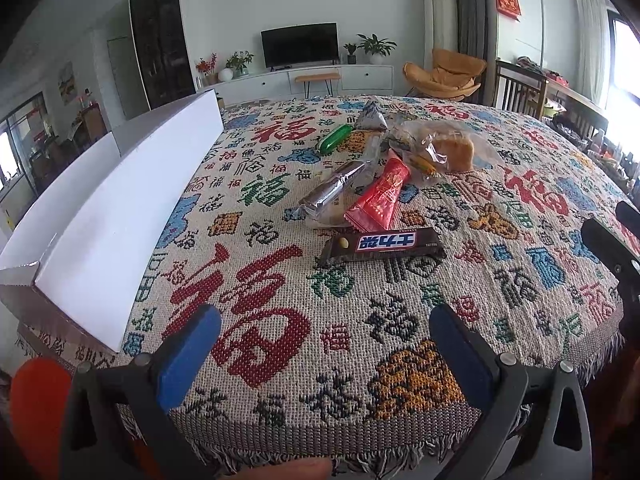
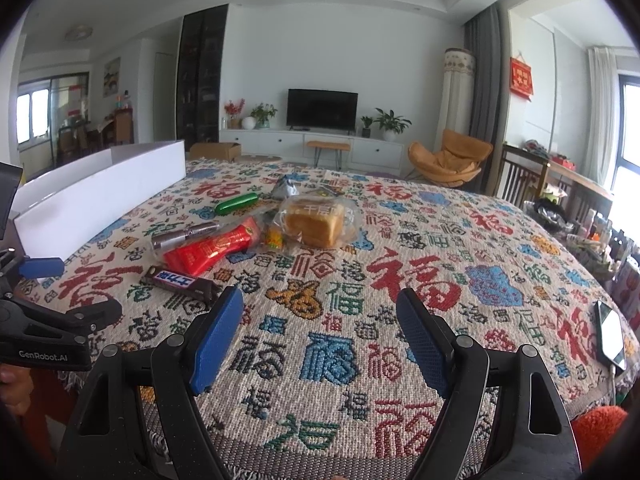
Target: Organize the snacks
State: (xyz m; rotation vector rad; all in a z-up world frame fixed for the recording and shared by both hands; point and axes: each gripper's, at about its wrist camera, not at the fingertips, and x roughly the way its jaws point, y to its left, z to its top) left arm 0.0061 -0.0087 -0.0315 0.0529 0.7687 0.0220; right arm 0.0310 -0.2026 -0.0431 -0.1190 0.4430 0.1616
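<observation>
Left gripper (image 1: pixel 325 344): spread wide, holding nothing.
Right gripper (image 2: pixel 320 334): spread wide, holding nothing.
Chocolate bar (image 1: pixel 384 245): nearest snack, beyond both grippers.
White box (image 1: pixel 120 216): left of the chocolate bar.

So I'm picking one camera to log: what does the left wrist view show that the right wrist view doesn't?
Only the left wrist view: the left tongs head-on, open over bare cloth.

Only the right wrist view: the right tongs head-on, open and empty; a phone at the table's right edge; a cardboard box on the floor.

Both: the white box, chocolate bar, red packet, green candy, bagged bread and TV.
</observation>
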